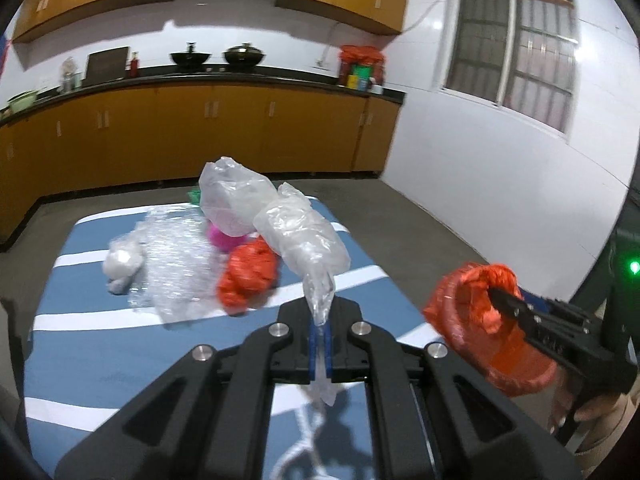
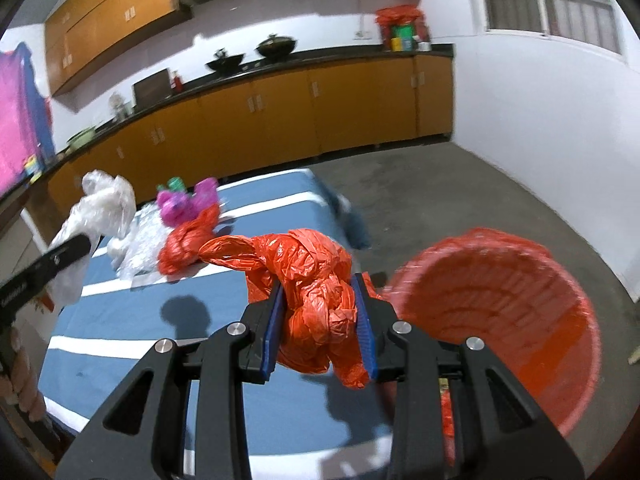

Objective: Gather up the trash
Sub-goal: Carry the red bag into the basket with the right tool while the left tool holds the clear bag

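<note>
Orange crinkly bag sits squeezed in the right gripper, bin just to its right. Left gripper is shut tight on clear bag's thin end. Both v. light, soft, slippy; grab bunched parts.

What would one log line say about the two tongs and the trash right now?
left tongs: shut on clear plastic bag | right tongs: shut on orange plastic bag | orange bin: beside table, open
</note>
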A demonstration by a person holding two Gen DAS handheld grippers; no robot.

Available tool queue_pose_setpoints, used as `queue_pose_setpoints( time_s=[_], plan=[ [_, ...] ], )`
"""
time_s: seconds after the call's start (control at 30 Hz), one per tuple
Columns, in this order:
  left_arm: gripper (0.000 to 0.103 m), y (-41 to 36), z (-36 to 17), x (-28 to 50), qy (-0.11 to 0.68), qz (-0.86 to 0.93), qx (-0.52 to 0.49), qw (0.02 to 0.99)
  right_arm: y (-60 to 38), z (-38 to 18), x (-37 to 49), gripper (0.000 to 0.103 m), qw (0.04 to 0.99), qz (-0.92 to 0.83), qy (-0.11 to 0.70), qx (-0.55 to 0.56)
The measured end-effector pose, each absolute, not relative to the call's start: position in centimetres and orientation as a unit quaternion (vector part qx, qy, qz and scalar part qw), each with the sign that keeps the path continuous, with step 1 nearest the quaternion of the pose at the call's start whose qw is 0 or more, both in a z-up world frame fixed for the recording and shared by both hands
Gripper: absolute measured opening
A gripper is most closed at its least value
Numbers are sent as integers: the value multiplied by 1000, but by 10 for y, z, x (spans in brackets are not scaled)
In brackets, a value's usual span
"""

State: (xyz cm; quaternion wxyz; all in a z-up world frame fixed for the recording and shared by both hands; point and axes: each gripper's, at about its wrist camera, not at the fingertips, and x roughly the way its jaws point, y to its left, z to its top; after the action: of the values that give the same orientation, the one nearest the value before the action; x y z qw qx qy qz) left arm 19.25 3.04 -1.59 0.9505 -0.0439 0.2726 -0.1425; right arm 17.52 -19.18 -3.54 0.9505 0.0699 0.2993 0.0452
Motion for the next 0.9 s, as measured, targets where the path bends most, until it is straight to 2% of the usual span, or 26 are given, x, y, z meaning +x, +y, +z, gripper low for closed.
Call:
queue_pose_setpoints(
  time_s=[0.9],
  plan=[
    [5, -130, -38, 184, 309, -310, -22, 899, -318, -35, 119, 33, 941, -120, 278, 149]
  ],
)
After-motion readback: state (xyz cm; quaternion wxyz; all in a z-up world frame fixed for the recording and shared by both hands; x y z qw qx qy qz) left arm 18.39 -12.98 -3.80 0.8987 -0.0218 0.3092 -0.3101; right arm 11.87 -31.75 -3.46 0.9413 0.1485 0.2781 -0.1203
